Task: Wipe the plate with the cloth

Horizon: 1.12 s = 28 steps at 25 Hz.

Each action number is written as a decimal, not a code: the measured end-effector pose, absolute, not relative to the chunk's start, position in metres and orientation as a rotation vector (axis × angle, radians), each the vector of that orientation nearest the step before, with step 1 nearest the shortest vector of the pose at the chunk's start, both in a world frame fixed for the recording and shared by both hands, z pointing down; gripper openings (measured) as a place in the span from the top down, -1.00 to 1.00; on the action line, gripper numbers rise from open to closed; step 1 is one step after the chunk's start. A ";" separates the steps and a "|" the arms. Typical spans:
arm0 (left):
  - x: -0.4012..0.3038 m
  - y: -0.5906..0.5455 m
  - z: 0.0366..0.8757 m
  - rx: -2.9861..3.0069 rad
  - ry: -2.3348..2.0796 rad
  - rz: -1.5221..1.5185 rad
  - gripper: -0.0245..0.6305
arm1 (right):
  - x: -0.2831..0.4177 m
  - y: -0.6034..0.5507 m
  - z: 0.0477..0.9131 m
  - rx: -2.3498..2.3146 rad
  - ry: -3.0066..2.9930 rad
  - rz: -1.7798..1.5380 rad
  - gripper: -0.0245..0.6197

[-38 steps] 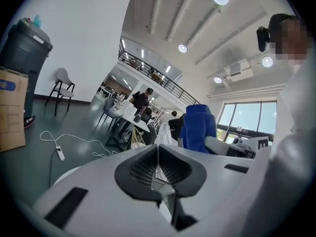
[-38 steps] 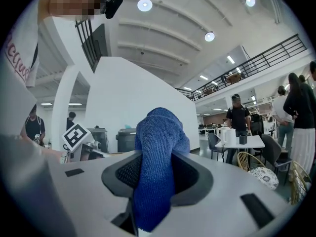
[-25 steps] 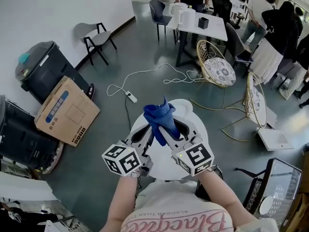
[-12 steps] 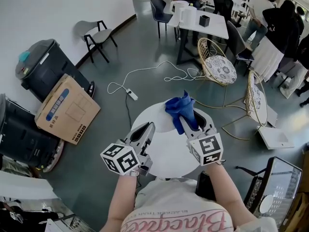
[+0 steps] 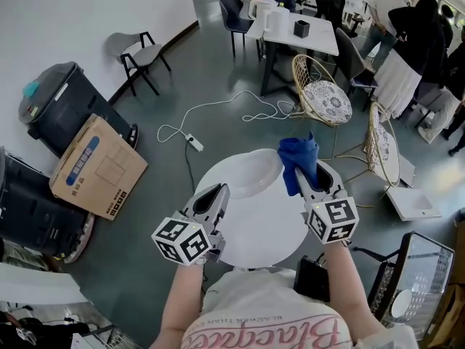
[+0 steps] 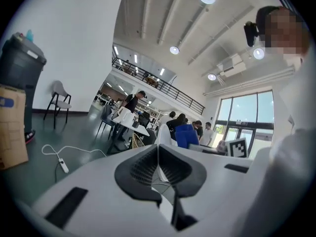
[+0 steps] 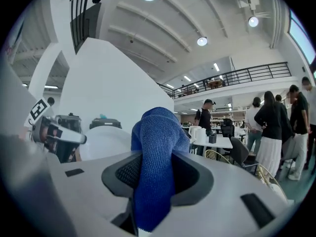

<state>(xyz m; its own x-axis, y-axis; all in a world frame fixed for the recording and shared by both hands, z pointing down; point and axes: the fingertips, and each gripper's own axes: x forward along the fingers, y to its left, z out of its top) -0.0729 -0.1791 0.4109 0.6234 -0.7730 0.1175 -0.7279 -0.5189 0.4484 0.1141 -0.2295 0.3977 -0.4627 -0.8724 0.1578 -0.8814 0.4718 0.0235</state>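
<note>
A big white plate [image 5: 254, 220] is held up in front of me, and my left gripper [image 5: 218, 193] is shut on its left rim. In the left gripper view the thin white rim [image 6: 160, 174] sits between the closed jaws of the left gripper [image 6: 158, 154]. My right gripper [image 5: 309, 174] is shut on a blue cloth [image 5: 298, 157], whose bunched end stands above the plate's right rim. The right gripper view shows the cloth [image 7: 157, 167] filling the right gripper [image 7: 157, 181] jaws, with the plate [image 7: 106, 141] to its left.
Below on the grey floor are a cardboard box [image 5: 98, 167], a dark bin [image 5: 62, 104], a chair [image 5: 142, 57] and a white cable with a power strip [image 5: 192, 142]. Further off stand a white table [image 5: 298, 27], wicker chairs [image 5: 323, 97] and people.
My right gripper has carried the blue cloth to the right, from over the plate's middle to its right rim. The left gripper has kept its hold on the plate.
</note>
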 end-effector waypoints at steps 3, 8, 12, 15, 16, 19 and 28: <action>-0.073 -0.180 0.408 2.513 -1.276 -0.021 0.87 | 0.112 -0.221 0.380 1.453 -2.653 0.103 0.47; -0.071 -0.184 0.397 2.773 -1.479 0.183 0.87 | 0.106 -0.215 0.353 1.289 -2.733 0.115 0.47; -0.060 -0.178 0.382 3.056 -1.617 0.404 0.87 | 0.101 -0.215 0.335 1.175 -2.813 0.180 0.47; -0.049 -0.168 0.378 3.234 -1.682 0.573 0.87 | 0.100 -0.212 0.326 1.120 -2.849 0.216 0.47; -0.045 -0.165 0.378 3.289 -1.693 0.644 0.87 | 0.100 -0.211 0.325 1.105 -2.853 0.216 0.47; -0.039 -0.160 0.381 3.417 -1.699 0.840 0.88 | 0.095 -0.205 0.324 1.060 -2.852 0.202 0.47; -0.034 -0.158 0.384 3.620 -1.724 1.185 0.87 | 0.059 -0.194 0.318 0.808 -2.796 0.032 0.47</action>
<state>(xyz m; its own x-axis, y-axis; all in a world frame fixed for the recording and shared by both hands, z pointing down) -0.0341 -0.1575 0.3843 0.6230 -0.7821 0.0143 -0.2934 -0.2505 -0.9226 0.0587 -0.1937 0.3181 -0.8214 -0.5238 0.2258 -0.5289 0.8476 0.0425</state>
